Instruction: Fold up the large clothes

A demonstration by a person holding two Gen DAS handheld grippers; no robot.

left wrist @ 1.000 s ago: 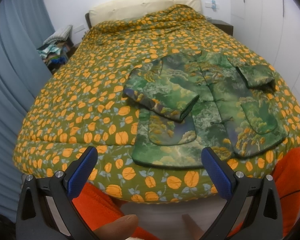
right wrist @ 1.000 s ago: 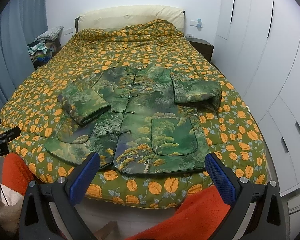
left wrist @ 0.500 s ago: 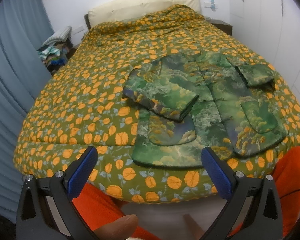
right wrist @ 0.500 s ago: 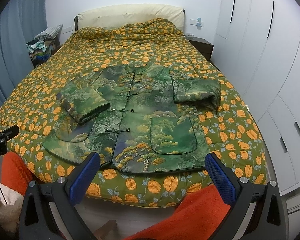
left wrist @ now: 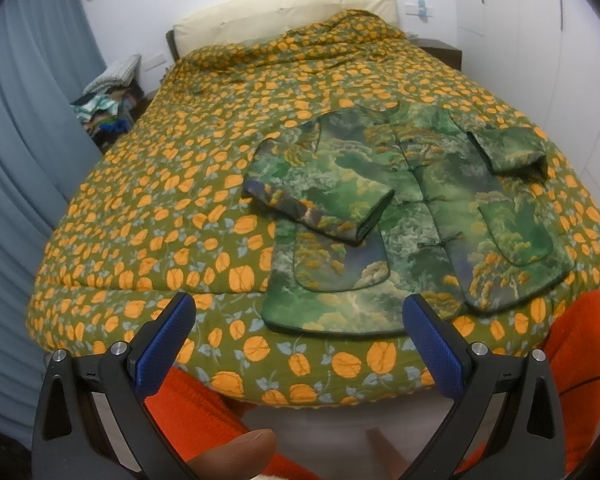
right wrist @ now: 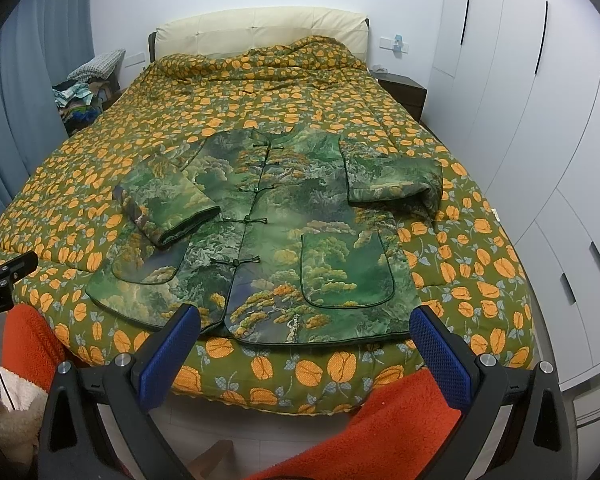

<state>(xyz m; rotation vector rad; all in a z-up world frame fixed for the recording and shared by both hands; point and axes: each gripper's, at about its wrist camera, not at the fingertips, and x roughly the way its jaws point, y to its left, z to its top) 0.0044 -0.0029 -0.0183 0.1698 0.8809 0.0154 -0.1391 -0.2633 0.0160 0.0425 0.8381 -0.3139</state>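
Note:
A green landscape-print padded jacket [left wrist: 420, 216] [right wrist: 284, 232] lies flat, front up, near the foot of the bed. Both sleeves are folded inward: the left sleeve [right wrist: 168, 204] across the chest side, the right sleeve [right wrist: 392, 178] near the shoulder. My left gripper [left wrist: 300, 344] hovers open in front of the jacket's lower left hem, holding nothing. My right gripper [right wrist: 304, 352] is open too, just short of the lower hem at the bed's edge. The left gripper's body [right wrist: 0, 284] shows at the right wrist view's left edge.
The bed carries an olive quilt with orange flowers [left wrist: 180, 184] [right wrist: 480, 256] and a cream headboard [right wrist: 260, 32]. White wardrobe doors [right wrist: 540, 120] line the right. A blue curtain [left wrist: 20, 120] and a pile of clothes [right wrist: 80, 96] stand on the left. A person's orange fleece trousers [right wrist: 400, 420] are below.
Both grippers have eased slightly closer to the bed's foot; the jacket sits a little higher in the right wrist view. Nothing was grasped and the jacket has not moved.

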